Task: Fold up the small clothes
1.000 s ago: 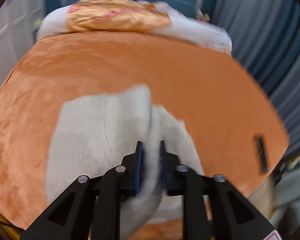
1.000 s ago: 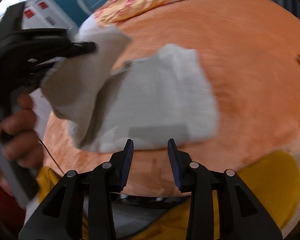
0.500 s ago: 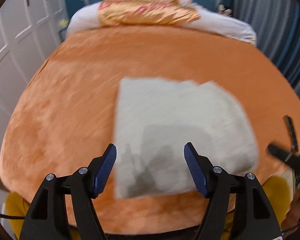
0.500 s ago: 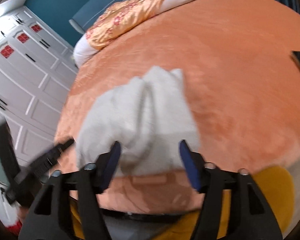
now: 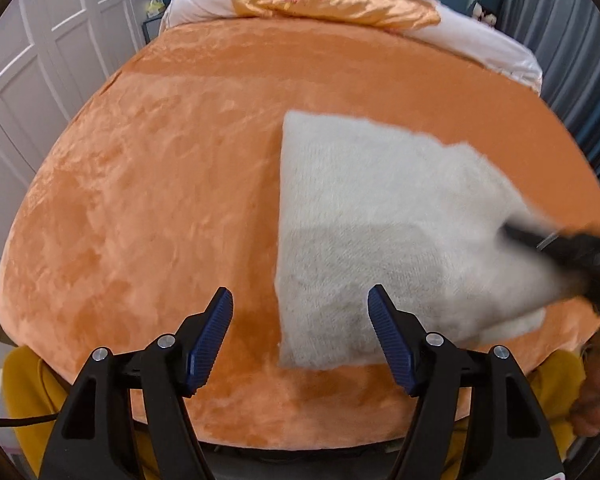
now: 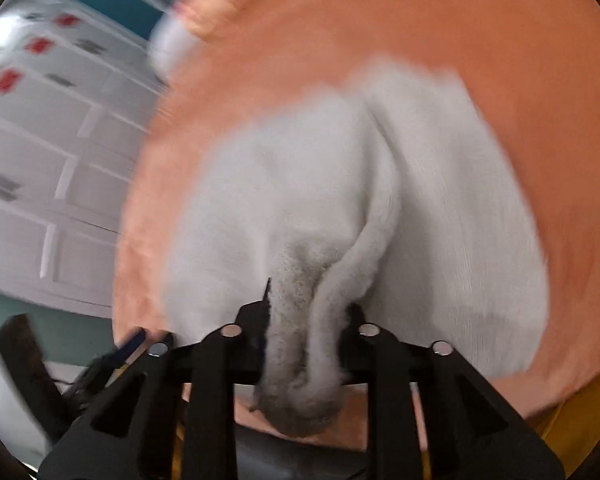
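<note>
Left wrist view: left gripper [image 5: 300,334] wide apart over orange blanket [image 5: 160,200], right gripper [image 6: 306,316] just clamped on white cloth [image 5: 380,220].

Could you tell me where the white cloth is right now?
The white cloth lies on the orange blanket, right of the open left gripper, its near-right corner pinched by the right gripper.

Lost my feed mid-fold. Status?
Left gripper open, empty. Right gripper just closed on white knitted garment's bunched edge. Nothing blocking on orange plush bedspread.

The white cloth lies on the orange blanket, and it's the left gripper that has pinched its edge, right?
Not quite: the right gripper has just closed on the white cloth, as the right wrist view shows. The left gripper stands open, holding nothing. The cloth does lie on the orange blanket.
</note>
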A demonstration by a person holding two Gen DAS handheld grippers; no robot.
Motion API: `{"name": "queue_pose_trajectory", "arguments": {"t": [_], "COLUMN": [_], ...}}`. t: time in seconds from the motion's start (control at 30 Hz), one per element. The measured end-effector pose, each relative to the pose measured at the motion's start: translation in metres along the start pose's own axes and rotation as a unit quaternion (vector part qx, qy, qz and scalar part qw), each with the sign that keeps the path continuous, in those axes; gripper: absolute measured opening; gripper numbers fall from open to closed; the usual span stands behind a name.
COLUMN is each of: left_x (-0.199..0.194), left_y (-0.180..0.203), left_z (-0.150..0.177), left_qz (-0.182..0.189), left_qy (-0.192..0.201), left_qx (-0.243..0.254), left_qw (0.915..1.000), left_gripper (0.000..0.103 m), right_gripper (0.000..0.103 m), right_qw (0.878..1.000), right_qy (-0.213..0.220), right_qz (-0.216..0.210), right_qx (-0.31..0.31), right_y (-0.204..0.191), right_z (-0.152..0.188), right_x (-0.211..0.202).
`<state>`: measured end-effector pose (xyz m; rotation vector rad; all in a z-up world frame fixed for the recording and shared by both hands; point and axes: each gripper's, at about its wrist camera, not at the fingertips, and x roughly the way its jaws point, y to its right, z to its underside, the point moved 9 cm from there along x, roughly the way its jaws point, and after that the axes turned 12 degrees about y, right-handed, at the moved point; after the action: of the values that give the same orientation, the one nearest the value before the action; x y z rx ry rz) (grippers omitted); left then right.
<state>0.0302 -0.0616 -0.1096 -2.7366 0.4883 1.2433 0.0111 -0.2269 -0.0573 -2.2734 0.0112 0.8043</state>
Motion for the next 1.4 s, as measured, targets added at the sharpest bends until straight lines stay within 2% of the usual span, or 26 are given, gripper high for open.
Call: {"name": "queue_pose_trajectory", "arguments": {"t": [0.03,0.07,0.13,0.17,0.23,0.3,0.33,0.47,0.7,0.83,0.97,1.0,1.03,1.1,1.2,1.27,1.33,1.4], "left_x": [-0.004,-0.007,-0.008,-0.005,0.010,0.029,0.035,0.041,0.042,0.042,0.041,0.041,0.041,0.040,0.039,0.038,0.039,0.041], "left_y": [0.002,0.004,0.013,0.019,0.033,0.044,0.049,0.052,0.053,0.053,0.054,0.054,0.053,0.053,0.052,0.052,0.054,0.055], "left_z": [-0.006,-0.010,-0.016,-0.016,-0.010,0.001,0.005,0.009,0.013,0.014,0.014,0.014,0.014,0.014,0.014,0.014,0.015,0.017], "left_qz": [0.004,0.009,0.017,0.021,0.022,0.017,0.016,-0.010,-0.023,-0.029,-0.033,-0.033,-0.035,-0.037,-0.037,-0.037,-0.042,-0.040], "left_qy": [0.007,0.013,0.019,0.018,0.001,-0.020,-0.030,-0.029,-0.028,-0.027,-0.029,-0.030,-0.029,-0.029,-0.031,-0.030,-0.029,-0.031], "left_qx": [-0.005,-0.008,-0.009,-0.004,0.014,0.030,0.037,0.043,0.058,0.059,0.060,0.061,0.062,0.064,0.062,0.064,0.070,0.071], "left_qw": [1.0000,0.9998,0.9996,0.9996,0.9997,0.9992,0.9987,0.9986,0.9977,0.9974,0.9972,0.9971,0.9970,0.9968,0.9969,0.9969,0.9962,0.9962], "left_gripper": [0.068,0.068,0.068,0.068,0.068,0.068,0.068,0.067,0.068,0.068,0.068,0.068,0.068,0.068,0.068,0.068,0.068,0.069], "right_gripper": [0.018,0.018,0.018,0.018,0.019,0.019,0.020,0.025,0.037,0.038,0.038,0.030,0.011,0.009,0.007,0.007,0.007,0.008], "right_qw": [0.999,0.996,0.993,0.993,0.991,0.985,0.985,0.991,0.989,0.990,0.992,0.992,0.992,0.994,0.991,0.991,0.990,0.986], "right_qy": [0.045,0.074,0.097,0.086,0.022,-0.039,-0.049,-0.012,0.042,0.036,-0.007,-0.013,-0.013,0.011,0.083,0.099,0.072,-0.011], "right_qz": [-0.023,-0.026,-0.011,0.023,0.102,0.155,0.161,0.130,0.140,0.134,0.126,0.127,0.126,0.104,0.080,0.070,0.101,0.156], "right_qx": [-0.019,-0.039,-0.069,-0.081,-0.082,-0.058,-0.044,-0.015,-0.012,-0.020,-0.016,-0.019,-0.024,-0.033,-0.062,-0.061,-0.067,-0.056], "right_y": [-0.015,-0.022,-0.018,0.001,0.060,0.108,0.121,0.106,0.092,0.093,0.104,0.106,0.105,0.090,0.058,0.052,0.070,0.115], "right_z": [-0.019,-0.029,-0.037,-0.033,-0.008,0.022,0.032,0.025,-0.003,-0.012,-0.002,0.000,0.000,-0.013,-0.039,-0.042,-0.031,0.003], "right_x": [-0.026,-0.045,-0.063,-0.062,-0.035,-0.010,-0.005,-0.021,-0.044,-0.028,0.005,0.010,0.011,-0.002,-0.041,-0.050,-0.036,0.000]}}
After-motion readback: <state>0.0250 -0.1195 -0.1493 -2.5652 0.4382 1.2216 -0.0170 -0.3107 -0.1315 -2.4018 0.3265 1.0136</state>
